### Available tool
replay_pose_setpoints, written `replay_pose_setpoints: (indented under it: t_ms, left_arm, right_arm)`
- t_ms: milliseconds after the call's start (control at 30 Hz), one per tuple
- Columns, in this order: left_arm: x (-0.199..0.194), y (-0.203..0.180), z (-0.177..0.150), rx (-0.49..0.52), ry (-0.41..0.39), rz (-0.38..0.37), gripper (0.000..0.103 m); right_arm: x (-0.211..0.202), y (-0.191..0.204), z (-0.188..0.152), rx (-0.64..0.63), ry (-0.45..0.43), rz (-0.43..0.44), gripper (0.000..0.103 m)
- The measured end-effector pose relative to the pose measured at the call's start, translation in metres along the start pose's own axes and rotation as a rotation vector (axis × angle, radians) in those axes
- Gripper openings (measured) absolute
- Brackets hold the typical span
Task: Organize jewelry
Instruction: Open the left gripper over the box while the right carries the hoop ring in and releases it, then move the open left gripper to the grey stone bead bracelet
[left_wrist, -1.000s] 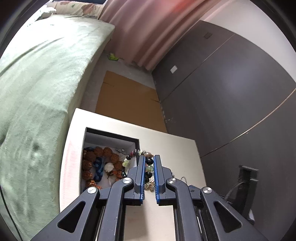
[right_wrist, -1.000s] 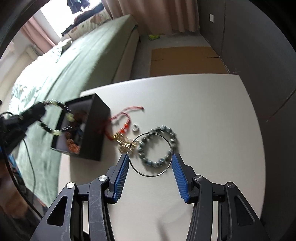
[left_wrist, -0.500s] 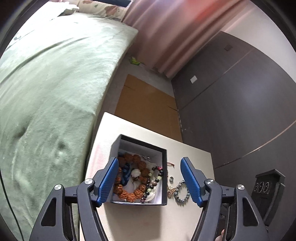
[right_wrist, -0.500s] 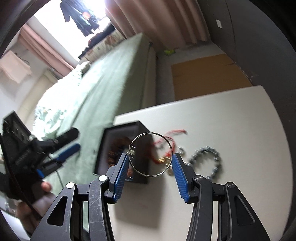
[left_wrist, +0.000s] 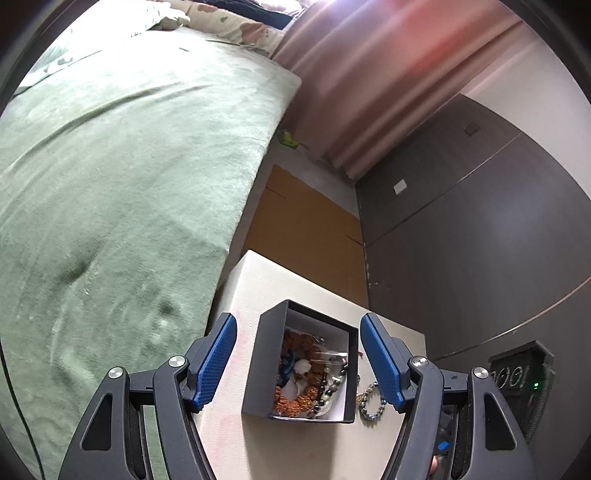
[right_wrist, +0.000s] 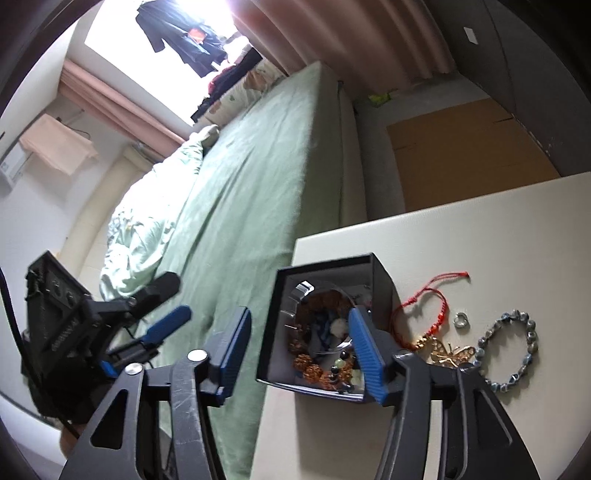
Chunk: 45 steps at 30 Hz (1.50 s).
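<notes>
A black box (left_wrist: 258, 369) with a white lining stands on the pale table (left_wrist: 255, 291), holding brown bead bracelets and a dark bead string. My left gripper (left_wrist: 299, 360) hovers short of it, open and empty. It also shows at the left in the right wrist view as the left gripper (right_wrist: 166, 304). My right gripper (right_wrist: 299, 354) is over the box (right_wrist: 382, 280) with its jaws opening. The thin silver hoop (right_wrist: 301, 290) lies loose inside the box, and neither pad presses on it.
Right of the box lie a red cord bracelet (right_wrist: 424, 301), a small silver ring (right_wrist: 461, 320), a gold butterfly piece (right_wrist: 448, 354) and a grey bead bracelet (right_wrist: 530, 338). A green bed (right_wrist: 240, 184) borders the table's left edge. Cardboard (left_wrist: 306, 229) covers the floor beyond.
The left gripper opened, dropped the bead string into the box and drew back. The right gripper carried the silver hoop from the table to the box and widened, and the hoop left its pads.
</notes>
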<state>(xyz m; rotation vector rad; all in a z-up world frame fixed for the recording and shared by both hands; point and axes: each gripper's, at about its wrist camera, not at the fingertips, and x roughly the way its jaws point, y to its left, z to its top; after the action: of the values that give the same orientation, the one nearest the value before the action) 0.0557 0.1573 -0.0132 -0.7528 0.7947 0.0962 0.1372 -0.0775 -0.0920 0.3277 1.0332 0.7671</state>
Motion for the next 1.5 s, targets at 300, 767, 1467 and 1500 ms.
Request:
replay_pose_setpoints:
  t_ms: [300,767,1467,1500]
  left_arm:
    - [0.009,-0.019,-0.01,0.05,0.031,-0.009,0.07]
    - [0.044,-0.085,-0.052,0.223,0.129,-0.031,0.07]
    - [0.106,-0.159,-0.13,0.426,0.29,-0.005,0.044]
    - [0.109,-0.16,-0.133,0.434,0.296,0.002,0.042]
  right_arm:
    - [-0.029,-0.032,-0.003,0.052,-0.01,-0.105,0.064]
    - [-0.092,-0.091,0.0,0.132,-0.047,-0.191,0.07]
    - [-0.148,-0.159,-0.006,0.257,-0.073,-0.243,0.07]
    - [-0.15,-0.161,-0.006,0.263,-0.074,-0.243,0.07]
